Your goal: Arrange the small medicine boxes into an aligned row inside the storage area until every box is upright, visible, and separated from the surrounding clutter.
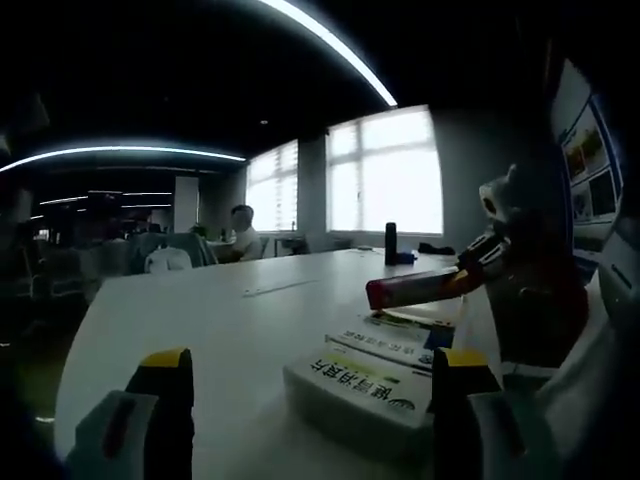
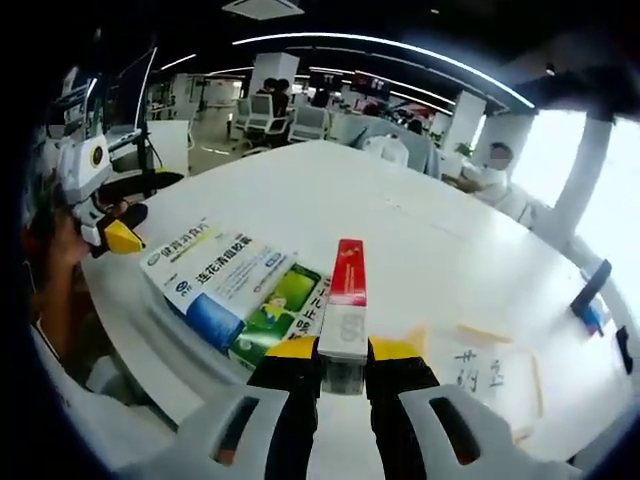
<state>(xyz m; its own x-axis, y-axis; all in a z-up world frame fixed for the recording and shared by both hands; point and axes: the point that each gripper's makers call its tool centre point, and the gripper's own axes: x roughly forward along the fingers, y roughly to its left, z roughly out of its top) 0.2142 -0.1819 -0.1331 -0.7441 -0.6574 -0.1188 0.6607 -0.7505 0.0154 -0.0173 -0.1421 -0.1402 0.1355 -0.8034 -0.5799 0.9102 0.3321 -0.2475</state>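
Observation:
In the right gripper view my right gripper (image 2: 343,352) is shut on the near end of a narrow red-and-white medicine box (image 2: 347,300), held lengthwise above the white table (image 2: 420,230). Left of it two flat boxes lie side by side: a white-and-blue one (image 2: 212,273) and a green one (image 2: 283,305). The left gripper (image 2: 100,205) hovers at the table's left edge. In the left gripper view my left gripper (image 1: 312,385) is open and holds nothing. A white box with green print (image 1: 360,392) lies by its right jaw, with another box (image 1: 395,340) behind. The right gripper (image 1: 488,252) carries the red box (image 1: 412,289) above them.
A black bottle (image 1: 391,243) stands far back on the table (image 1: 220,320) near the bright windows. People sit at the far end (image 1: 243,232) (image 2: 495,165). Sheets of paper (image 2: 492,372) lie right of my right gripper, and a dark flat object (image 2: 590,287) lies further right.

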